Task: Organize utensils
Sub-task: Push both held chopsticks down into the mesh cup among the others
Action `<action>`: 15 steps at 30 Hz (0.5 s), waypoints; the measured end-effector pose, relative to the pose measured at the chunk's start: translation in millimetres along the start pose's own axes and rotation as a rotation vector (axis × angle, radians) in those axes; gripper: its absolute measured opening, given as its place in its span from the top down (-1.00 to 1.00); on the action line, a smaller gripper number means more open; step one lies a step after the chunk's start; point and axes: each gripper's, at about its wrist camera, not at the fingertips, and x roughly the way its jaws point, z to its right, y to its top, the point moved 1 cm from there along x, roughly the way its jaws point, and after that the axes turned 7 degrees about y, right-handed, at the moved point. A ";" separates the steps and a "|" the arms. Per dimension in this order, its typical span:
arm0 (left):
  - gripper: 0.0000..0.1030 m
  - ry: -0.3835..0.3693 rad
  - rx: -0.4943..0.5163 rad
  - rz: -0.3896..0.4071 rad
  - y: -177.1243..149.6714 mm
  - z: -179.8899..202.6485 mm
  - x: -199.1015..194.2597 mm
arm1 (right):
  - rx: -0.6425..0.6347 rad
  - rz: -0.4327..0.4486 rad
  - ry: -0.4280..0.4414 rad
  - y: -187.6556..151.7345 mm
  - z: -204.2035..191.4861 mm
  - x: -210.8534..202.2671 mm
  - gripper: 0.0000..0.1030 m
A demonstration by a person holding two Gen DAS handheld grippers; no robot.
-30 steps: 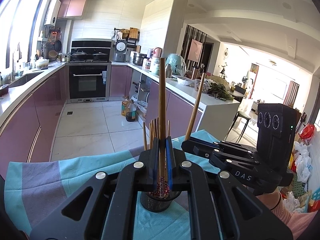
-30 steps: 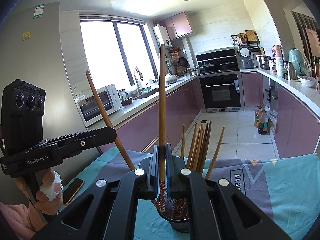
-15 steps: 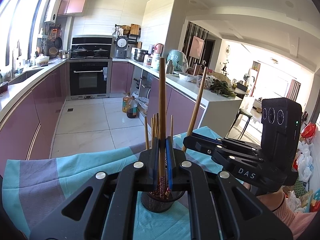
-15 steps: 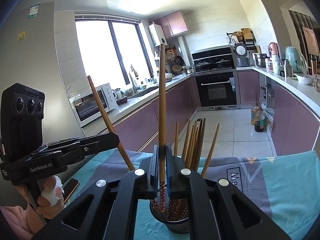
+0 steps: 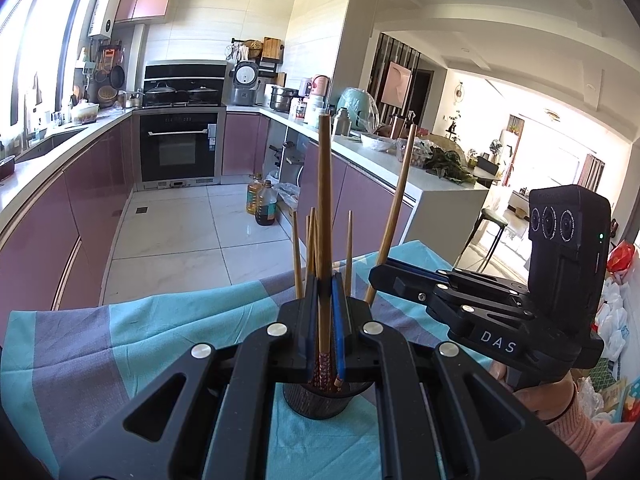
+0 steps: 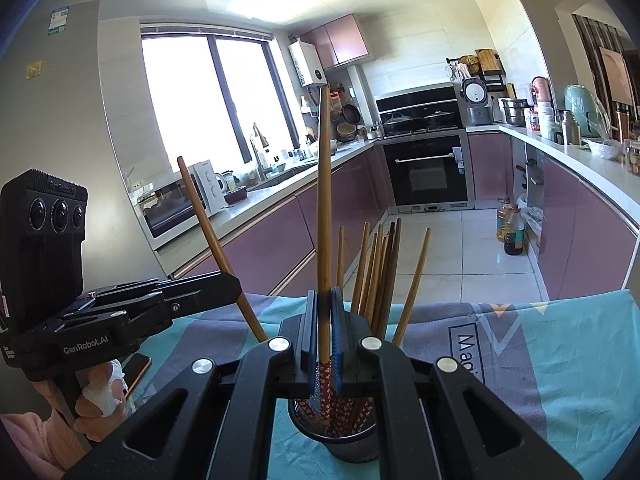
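Lower than a second ago, by a little: both pairs of tongs down toward the holder (image 6: pixel 348 446), patterned chopstick ends sunk further into its mouth, holder larger in both wrist views.

Left tongs (image 5: pixel 325 294): clamped on left chopstick (image 5: pixel 324 200), blue pads tight to the shaft, nothing else gripped. Shaft upright, thick plain end high, red patterned end down at the holder (image 5: pixel 320 402) rim; whether fully past the rim, cannot tell.

Right tongs (image 6: pixel 324 306): likewise shut on right chopstick (image 6: pixel 323 200), long axis near vertical, patterned tip visibly inside the mesh cup.

Relation that matters: holder straight below and just ahead of each pair of tongs, long axes of both sticks roughly in line with its opening. Right side looks the nearer to done, its tip being deeper.

Seen crosswise: right tongs (image 5: pixel 378 276) entering from the right in the left view, stick (image 5: pixel 394 208) leaning; left tongs (image 6: pixel 230 284) entering from the left in the right view, stick (image 6: pixel 208 220) tilted away. Held level, fingers pointing across the cup, grips in hand below.

Outward: loose bundle of chopsticks (image 6: pixel 380 268) already standing in the holder, fanned, just beside the held pair. Holder upright on the bench, on a teal and grey cloth (image 6: pixel 560 344). Phone (image 6: pixel 138 366) on the cloth near the left hand.

Judgement: release stage close; needs only opening of the pads, sticks dropping tip-first. Risk: catching the standing bundle.
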 end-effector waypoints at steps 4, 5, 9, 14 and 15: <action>0.85 0.003 0.005 -0.004 1.4 -1.3 1.9 | 0.000 -0.003 -0.004 -1.9 1.0 0.8 0.89; 0.85 0.003 0.006 -0.005 1.6 -1.3 2.1 | 0.000 -0.003 -0.005 -2.6 1.0 0.9 0.89; 0.85 0.004 0.008 -0.011 1.3 -0.9 3.2 | 0.004 -0.006 -0.007 -4.6 2.0 1.9 0.89; 0.85 0.005 0.010 -0.022 -1.7 -2.6 5.9 | 0.009 -0.014 -0.010 -8.1 4.2 4.6 0.89; 0.85 0.005 0.011 -0.024 -1.7 -3.5 6.5 | 0.010 -0.016 -0.010 -9.1 4.4 5.1 0.89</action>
